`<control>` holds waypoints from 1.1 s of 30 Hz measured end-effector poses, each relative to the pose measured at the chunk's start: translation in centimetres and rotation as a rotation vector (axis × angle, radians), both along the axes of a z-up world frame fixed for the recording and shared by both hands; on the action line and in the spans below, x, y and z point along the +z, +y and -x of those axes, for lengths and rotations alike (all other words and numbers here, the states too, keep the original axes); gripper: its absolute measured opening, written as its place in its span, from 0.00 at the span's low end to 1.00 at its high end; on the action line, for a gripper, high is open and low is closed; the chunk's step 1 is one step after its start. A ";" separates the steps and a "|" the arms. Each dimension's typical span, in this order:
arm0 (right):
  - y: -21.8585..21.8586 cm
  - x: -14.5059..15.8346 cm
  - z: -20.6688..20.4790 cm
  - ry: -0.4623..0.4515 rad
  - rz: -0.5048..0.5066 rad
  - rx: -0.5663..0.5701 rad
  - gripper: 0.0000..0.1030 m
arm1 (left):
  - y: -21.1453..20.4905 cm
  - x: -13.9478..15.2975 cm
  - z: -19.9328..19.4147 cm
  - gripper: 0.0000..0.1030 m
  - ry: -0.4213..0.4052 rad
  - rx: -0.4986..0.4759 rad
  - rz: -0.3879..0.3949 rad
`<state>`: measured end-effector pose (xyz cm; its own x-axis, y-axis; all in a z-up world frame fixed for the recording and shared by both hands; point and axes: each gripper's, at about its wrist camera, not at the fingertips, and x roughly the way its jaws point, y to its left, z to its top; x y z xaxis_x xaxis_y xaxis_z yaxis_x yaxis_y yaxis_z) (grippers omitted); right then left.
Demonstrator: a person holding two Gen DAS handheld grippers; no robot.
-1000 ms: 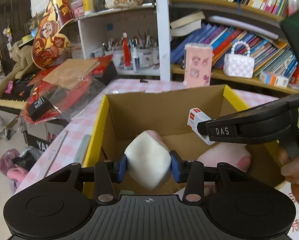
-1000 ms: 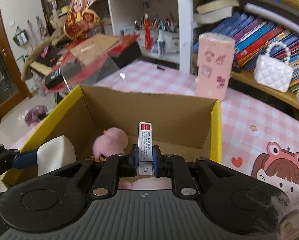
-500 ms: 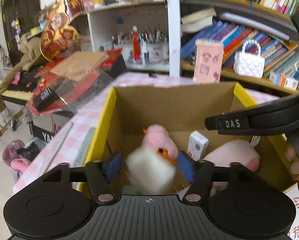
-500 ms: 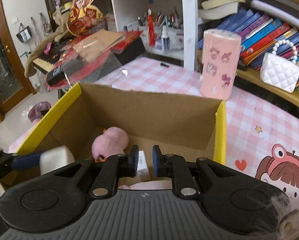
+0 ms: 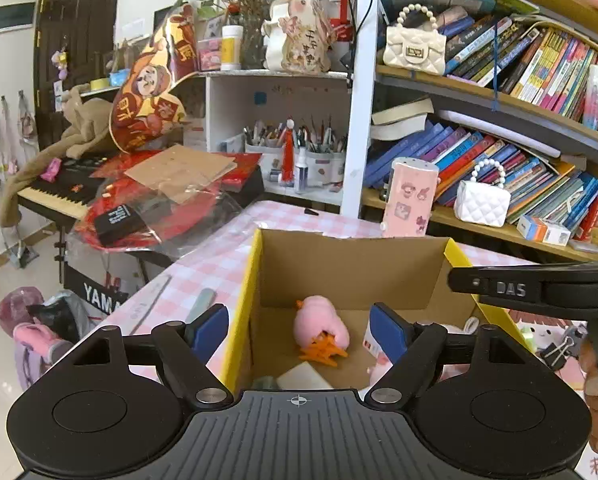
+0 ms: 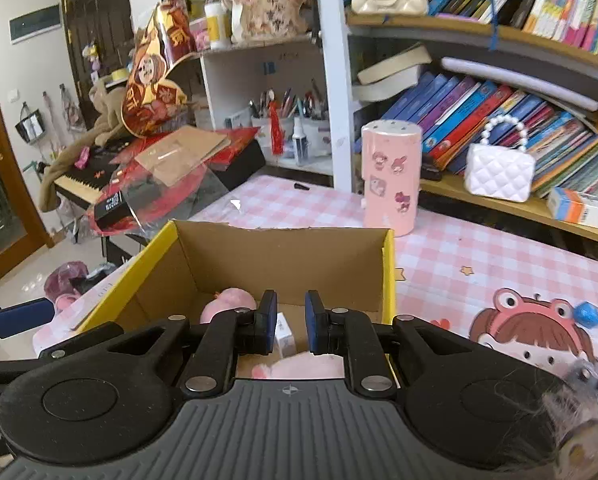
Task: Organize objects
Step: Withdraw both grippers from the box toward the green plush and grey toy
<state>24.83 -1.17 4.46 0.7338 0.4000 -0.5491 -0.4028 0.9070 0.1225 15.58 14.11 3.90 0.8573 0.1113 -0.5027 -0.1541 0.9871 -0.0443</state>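
My left gripper point(image 5: 299, 326) hangs wide apart and empty over the box point(image 5: 355, 268); the white block point(image 5: 303, 376) lies inside, below it. My right gripper point(image 6: 291, 322) is narrowly parted, the small carton point(image 6: 283, 334) on the box floor beneath.

Both wrist views look forward, close above the shared box point(image 5: 351, 268), seemingly downward.

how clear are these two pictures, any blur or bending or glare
Left wrist view: sharp, strong fisheye bending of the bookshelf, bright daylight on the floor at left. Right wrist view: books slightly smeared, shelves curved too, the cardboard box crisp, a blurry furry patch at the bottom right corner.
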 end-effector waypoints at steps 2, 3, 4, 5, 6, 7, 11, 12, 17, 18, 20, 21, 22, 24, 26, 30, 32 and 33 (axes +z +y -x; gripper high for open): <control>-0.3 0.2 1.6 -0.018 -0.004 -0.018 0.14 | 0.2 0.1 1.0 0.80 -0.001 -0.003 0.000; -0.5 0.3 2.5 -0.026 -0.007 -0.028 0.14 | 0.4 0.0 1.6 0.83 0.001 -0.005 -0.001; -0.6 0.3 3.3 -0.030 -0.010 -0.038 0.14 | 0.5 0.0 2.2 0.83 0.002 -0.006 -0.004; -0.8 0.3 4.1 -0.031 -0.014 -0.048 0.14 | 0.6 -0.1 2.6 0.83 0.006 -0.006 -0.008; -0.9 0.2 5.0 -0.030 -0.018 -0.057 0.14 | 0.7 -0.3 3.2 0.84 0.014 -0.008 -0.013; -1.1 0.1 5.8 -0.029 -0.019 -0.064 0.14 | 0.9 -0.4 3.8 0.84 0.023 -0.008 -0.016; -1.3 -0.8 9.3 -0.005 -0.006 -0.083 0.14 | 1.5 -1.1 6.2 0.84 0.056 -0.003 -0.003; -1.3 -1.1 10.1 0.002 0.001 -0.088 0.14 | 1.6 -1.2 6.8 0.84 0.063 -0.003 0.002; -1.6 -2.7 14.0 0.049 0.019 -0.126 0.18 | 1.5 -2.1 9.3 0.85 0.099 -0.016 0.009; -1.7 -3.0 14.8 0.056 0.023 -0.134 0.20 | 1.4 -2.2 9.8 0.85 0.104 -0.021 0.009; -2.0 -3.5 16.2 0.068 0.029 -0.147 0.20 | 1.0 -2.5 10.6 0.85 0.113 -0.033 0.006; -2.1 -3.7 16.9 0.074 0.031 -0.153 0.20 | 0.8 -2.5 11.0 0.85 0.116 -0.040 0.004; -2.3 -4.0 17.6 0.079 0.033 -0.160 0.20 | 0.6 -2.6 11.3 0.85 0.117 -0.045 0.002; -2.6 -4.4 18.8 0.086 0.038 -0.178 0.22 | 0.3 -2.6 12.1 0.85 0.119 -0.059 0.003; -3.0 -4.7 19.9 0.087 0.044 -0.205 0.26 | -0.2 -2.7 12.7 0.87 0.119 -0.078 0.003; -3.7 -5.1 22.0 0.076 0.060 -0.263 0.36 | -1.5 -3.0 13.8 0.90 0.121 -0.129 -0.003; -4.1 -5.3 23.1 0.078 0.065 -0.292 0.37 | -2.2 -3.2 14.3 0.90 0.124 -0.168 -0.007; -4.4 -5.3 23.4 0.081 0.065 -0.307 0.37 | -2.6 -3.2 14.5 0.90 0.124 -0.188 -0.009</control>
